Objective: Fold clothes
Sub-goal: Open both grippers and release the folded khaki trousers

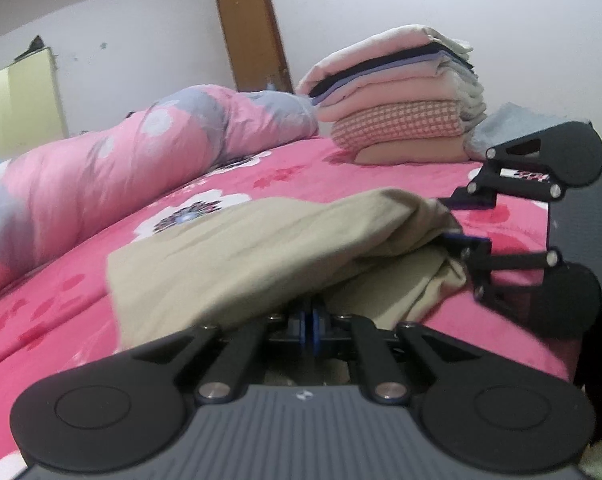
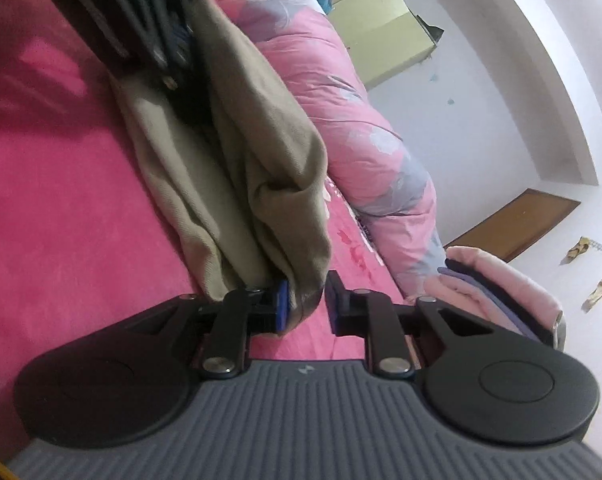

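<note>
In the left wrist view, going left to right: a yellow-green wardrobe (image 1: 25,96) sat at the far left against the wall, then a rolled-up pink floral duvet (image 1: 113,160) ran across the upper left of the bed. The bed itself had a hot pink flowered sheet (image 1: 61,312). A brown door (image 1: 253,28) was up top in the middle. Bottom center was the left gripper (image 1: 309,320), fingers pressed together right at the edge of the khaki garment (image 1: 237,252), which draped over the tips, so it looked clamped on the cloth. The garment lay partly folded in the middle of the frame on the sheet. Upper right of center was a stack of folded clothes (image 1: 397,100), pinks with a checkered one low down. At the right edge the right gripper (image 1: 457,220) came in sideways, its tips tucked at the garment's right end.

In the right wrist view, the left gripper (image 2: 169,52) showed as a dark block in the upper left, buried in the khaki garment (image 2: 253,152). Bottom center, the right gripper (image 2: 307,300) had its blue pads apart, with a bunched fold of the garment sitting between them, touching the left pad only. The duvet (image 2: 365,140) ran down the middle right and the stack (image 2: 501,288) sat lower right.
</note>
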`<state>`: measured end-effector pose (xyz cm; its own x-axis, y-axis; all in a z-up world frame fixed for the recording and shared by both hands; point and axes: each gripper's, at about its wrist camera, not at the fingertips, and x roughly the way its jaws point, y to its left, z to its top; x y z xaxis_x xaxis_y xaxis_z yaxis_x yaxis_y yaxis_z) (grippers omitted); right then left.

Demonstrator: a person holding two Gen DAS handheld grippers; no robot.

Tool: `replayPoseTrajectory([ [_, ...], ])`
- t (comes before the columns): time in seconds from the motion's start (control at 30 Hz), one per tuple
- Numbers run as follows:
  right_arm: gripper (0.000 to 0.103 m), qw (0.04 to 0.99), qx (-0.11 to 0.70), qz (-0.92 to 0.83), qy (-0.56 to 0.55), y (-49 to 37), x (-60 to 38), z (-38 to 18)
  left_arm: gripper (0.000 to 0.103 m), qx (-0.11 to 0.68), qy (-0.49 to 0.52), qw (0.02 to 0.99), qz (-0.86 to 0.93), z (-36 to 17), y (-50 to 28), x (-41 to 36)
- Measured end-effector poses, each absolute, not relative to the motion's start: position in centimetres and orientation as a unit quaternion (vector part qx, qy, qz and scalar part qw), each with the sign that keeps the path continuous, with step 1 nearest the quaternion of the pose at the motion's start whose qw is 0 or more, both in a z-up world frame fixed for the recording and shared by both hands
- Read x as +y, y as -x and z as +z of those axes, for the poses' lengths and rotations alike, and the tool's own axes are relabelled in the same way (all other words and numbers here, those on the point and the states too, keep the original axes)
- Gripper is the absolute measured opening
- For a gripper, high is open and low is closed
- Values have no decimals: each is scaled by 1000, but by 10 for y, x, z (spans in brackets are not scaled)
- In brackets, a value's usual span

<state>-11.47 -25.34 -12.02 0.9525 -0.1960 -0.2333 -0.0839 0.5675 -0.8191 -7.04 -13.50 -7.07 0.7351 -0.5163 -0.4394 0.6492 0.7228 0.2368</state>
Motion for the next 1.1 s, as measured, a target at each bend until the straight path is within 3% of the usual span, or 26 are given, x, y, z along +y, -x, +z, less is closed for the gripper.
replayPoseTrajectory([
  [0.17,21,879,151,-32,451,114,-253,-115,8,197,-152,927,-280,-64,73,-117],
  [0.27,35,901,150,-24,406,128,-257,-98,14,203,-146,925,-285,-60,81,-106],
  [0.33,50,921,153,-6,357,140,-267,-84,17,205,-159,918,-300,-58,91,-97],
  [0.43,53,937,150,17,314,158,-279,-69,35,188,-183,912,-314,-51,111,-85],
  [0.57,53,941,132,37,310,166,-275,-60,49,158,-196,924,-289,-45,122,-74],
  [0.83,54,923,106,74,363,129,-241,-54,48,202,-157,927,-273,-47,89,-82],
  [0.97,54,917,102,83,377,117,-231,-52,35,204,-173,930,-253,-55,81,-92],
  [1.1,49,917,115,80,373,104,-227,-54,29,193,-180,939,-219,-59,78,-100],
])
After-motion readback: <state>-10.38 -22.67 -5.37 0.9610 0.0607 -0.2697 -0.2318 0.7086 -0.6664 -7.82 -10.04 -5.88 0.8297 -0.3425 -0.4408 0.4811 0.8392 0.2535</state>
